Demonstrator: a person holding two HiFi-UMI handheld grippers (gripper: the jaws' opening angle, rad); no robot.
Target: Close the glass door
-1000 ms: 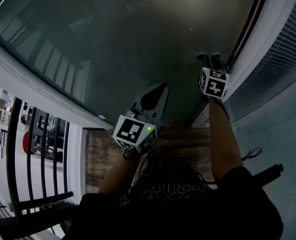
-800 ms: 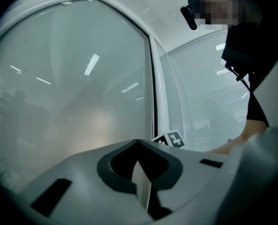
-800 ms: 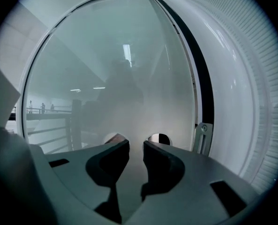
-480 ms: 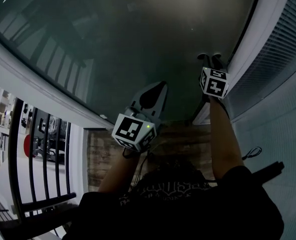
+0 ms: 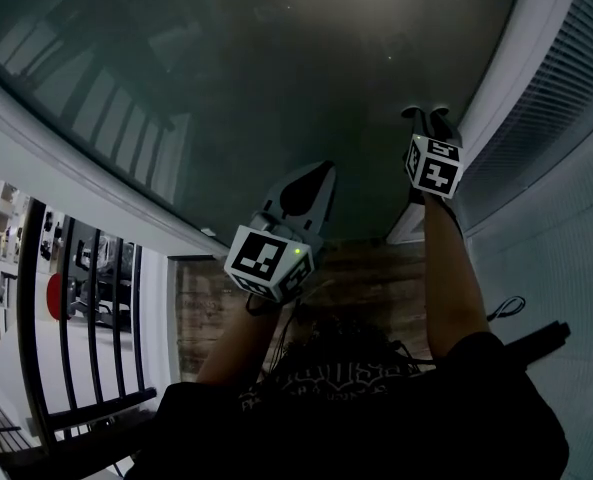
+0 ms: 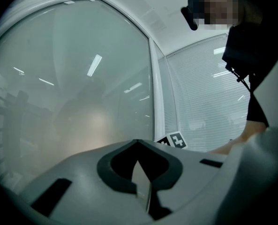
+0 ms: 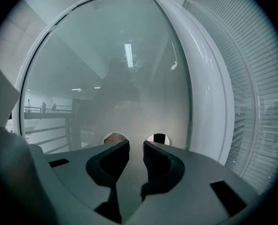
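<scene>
The frosted glass door fills the head view ahead of me, with its white frame on the right. My right gripper is held up to the pane close beside that frame. In the right gripper view its jaws stand apart with nothing between them, their tips right at the glass; I cannot tell whether they touch it. My left gripper hangs lower and to the left, facing the pane. Its jaws are shut and empty.
A black railing stands beyond the glass at the lower left. Wooden floor lies below the door. Slatted blinds cover the wall on the right, next to the frame.
</scene>
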